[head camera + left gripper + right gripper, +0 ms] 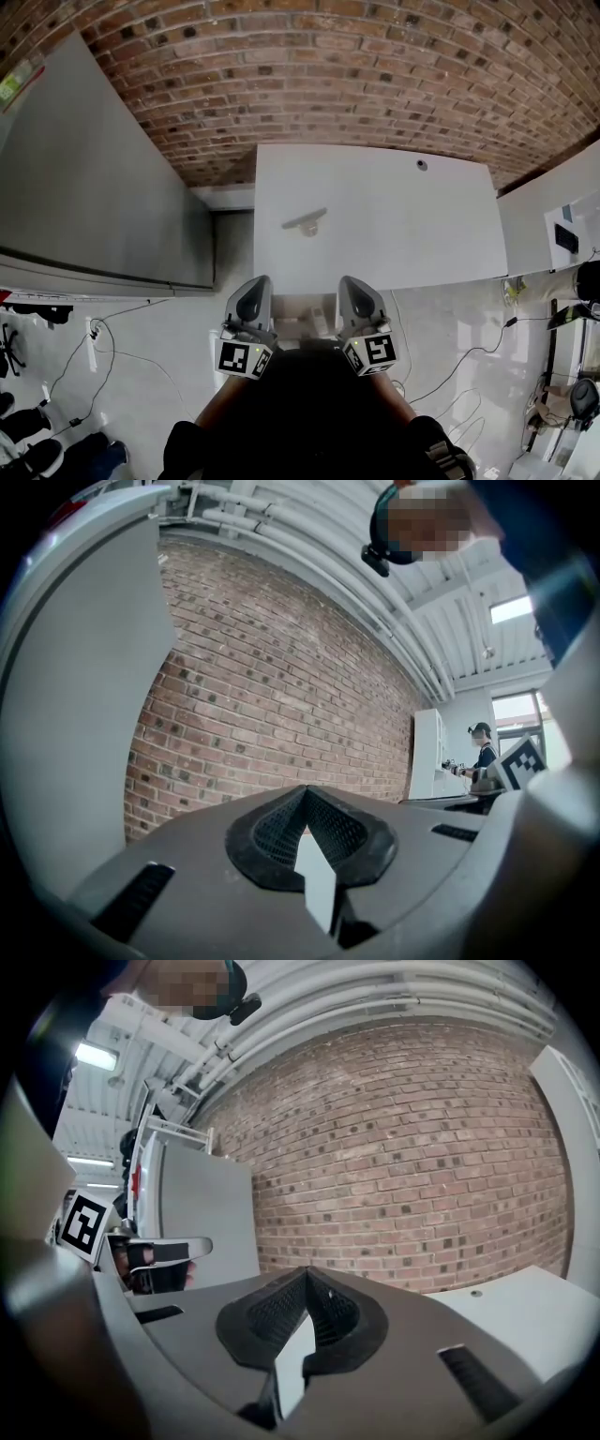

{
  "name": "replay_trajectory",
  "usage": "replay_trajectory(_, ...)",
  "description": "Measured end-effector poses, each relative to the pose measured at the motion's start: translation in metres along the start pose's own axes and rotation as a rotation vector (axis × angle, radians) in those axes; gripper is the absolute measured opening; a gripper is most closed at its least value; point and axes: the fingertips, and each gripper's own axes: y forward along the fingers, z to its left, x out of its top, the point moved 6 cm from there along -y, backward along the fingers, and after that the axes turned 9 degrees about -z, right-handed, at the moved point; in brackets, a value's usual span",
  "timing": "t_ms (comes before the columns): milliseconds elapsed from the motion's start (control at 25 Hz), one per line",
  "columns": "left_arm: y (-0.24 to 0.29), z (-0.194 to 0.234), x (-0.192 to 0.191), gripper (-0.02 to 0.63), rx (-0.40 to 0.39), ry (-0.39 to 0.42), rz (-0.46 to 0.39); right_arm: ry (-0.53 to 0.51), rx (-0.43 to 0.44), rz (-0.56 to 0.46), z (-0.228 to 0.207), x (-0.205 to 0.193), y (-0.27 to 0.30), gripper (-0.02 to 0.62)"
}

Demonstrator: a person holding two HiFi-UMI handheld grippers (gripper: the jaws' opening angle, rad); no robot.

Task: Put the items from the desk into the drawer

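Observation:
A white desk (412, 225) stands against the brick wall in the head view. One small grey item (305, 222) lies on it left of centre, and its shape is too small to tell. A small dark dot (421, 165) sits near the desk's back edge. My left gripper (251, 292) and right gripper (356, 292) are held side by side just short of the desk's front edge, close to my body. Both are shut and hold nothing. In the left gripper view the black pads (281, 832) meet at a point, as do the pads (330, 1312) in the right gripper view. No drawer shows clearly.
A tall grey cabinet (94, 187) stands left of the desk, a white unit (553, 225) to its right. Cables (94, 347) trail over the pale floor on both sides. Shoes (37, 450) lie at the lower left. A person (483, 752) stands far off.

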Motion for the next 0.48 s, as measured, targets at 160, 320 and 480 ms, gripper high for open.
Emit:
replay_trajectory(160, -0.0012, -0.0006, 0.0003, 0.003, 0.014, 0.001, -0.001, -0.004, 0.015, 0.010, -0.0027, -0.0007, 0.0008, -0.002)
replay_trajectory(320, -0.0039, 0.0018, -0.0014, 0.003, 0.030, 0.003, 0.003, -0.001, 0.025, 0.008, -0.0034, -0.0005, 0.0032, 0.000)
replay_trajectory(480, -0.0032, 0.0015, 0.0010, 0.003, 0.036, 0.010, -0.009, -0.003, 0.036, -0.002, -0.0033, 0.0020, 0.0058, 0.000)
